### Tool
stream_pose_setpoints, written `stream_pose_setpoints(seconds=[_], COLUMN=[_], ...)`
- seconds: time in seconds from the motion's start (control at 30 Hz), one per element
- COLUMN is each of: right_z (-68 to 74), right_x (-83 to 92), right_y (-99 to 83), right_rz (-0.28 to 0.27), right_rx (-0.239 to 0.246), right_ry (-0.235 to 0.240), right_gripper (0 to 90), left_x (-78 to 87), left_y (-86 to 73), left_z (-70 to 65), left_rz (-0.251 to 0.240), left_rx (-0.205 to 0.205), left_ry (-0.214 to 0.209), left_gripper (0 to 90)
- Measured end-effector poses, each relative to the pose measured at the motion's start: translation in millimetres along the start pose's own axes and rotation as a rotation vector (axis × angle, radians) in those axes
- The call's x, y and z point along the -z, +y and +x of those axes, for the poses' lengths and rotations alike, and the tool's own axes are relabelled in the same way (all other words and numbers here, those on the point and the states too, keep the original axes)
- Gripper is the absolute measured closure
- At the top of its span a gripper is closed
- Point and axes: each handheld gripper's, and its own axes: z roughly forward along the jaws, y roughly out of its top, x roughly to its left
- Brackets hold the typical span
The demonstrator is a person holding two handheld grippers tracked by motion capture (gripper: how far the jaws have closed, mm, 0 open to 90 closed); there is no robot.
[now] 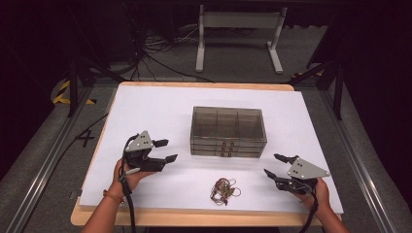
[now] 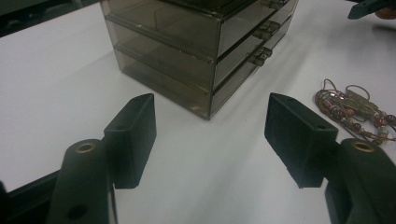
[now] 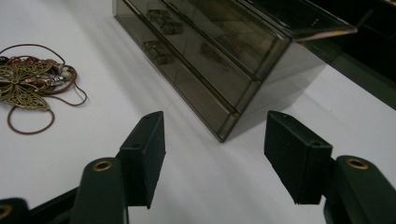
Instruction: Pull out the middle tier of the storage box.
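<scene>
White table point(image 1: 155, 111) bears necklace point(image 1: 223, 190), between both grippers' spread fingers point(image 1: 171, 158).

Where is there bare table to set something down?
Free: white table behind and left of the smoked drawer box, and right of it. Crowded: the front strip, where the necklace lies between the left gripper and right gripper.

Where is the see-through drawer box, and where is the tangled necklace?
Drawer box point(image 1: 228, 132), high view, on its front drawers.
Necklace point(image 1: 223, 190), high view, on the middle of its tangle.
</scene>
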Motion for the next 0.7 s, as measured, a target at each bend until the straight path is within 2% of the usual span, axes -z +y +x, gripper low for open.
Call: stream_pose_setpoints(seconds=[0.07,0.23,0.37,0.47,0.53,0.57,0.67,0.7], right_z=[2.9,10.2,22.5,33.0,40.8,45.3,53.1,54.7], right_x=[-4.8,-20.0,-34.1,-44.2,-50.6,-54.2,-62.1,-65.2], right_y=[5.8,24.5,36.0,42.4,46.8,49.4,53.6,54.9], right_rz=[0.004,-0.016,-0.008,-0.011,0.001,0.007,0.007,0.008], right_rx=[0.029,0.085,0.172,0.22,0.277,0.318,0.367,0.374], right_ry=[0.003,0.012,-0.037,-0.052,-0.056,-0.071,-0.108,-0.107], right_gripper=[41.0,45.5,48.3,54.4,56.2,56.4,57.9,59.8], left_x=[-4.2,-10.8,-17.5,-23.4,-27.7,-29.6,-35.2,-36.4], left_y=[11.0,30.2,43.0,50.1,55.1,56.8,60.5,61.5], left_z=[0.5,4.1,7.7,8.8,8.6,8.1,10.9,11.9], left_rz=[-0.006,-0.034,-0.042,-0.028,-0.008,-0.002,0.016,0.014], left_rx=[-0.024,-0.039,-0.039,-0.053,-0.071,-0.08,-0.071,-0.068], left_ry=[0.005,0.0,-0.007,-0.021,-0.03,-0.019,-0.026,-0.03], left_gripper=[37.7,47.3,53.9,61.0,64.0,64.1,65.7,67.0])
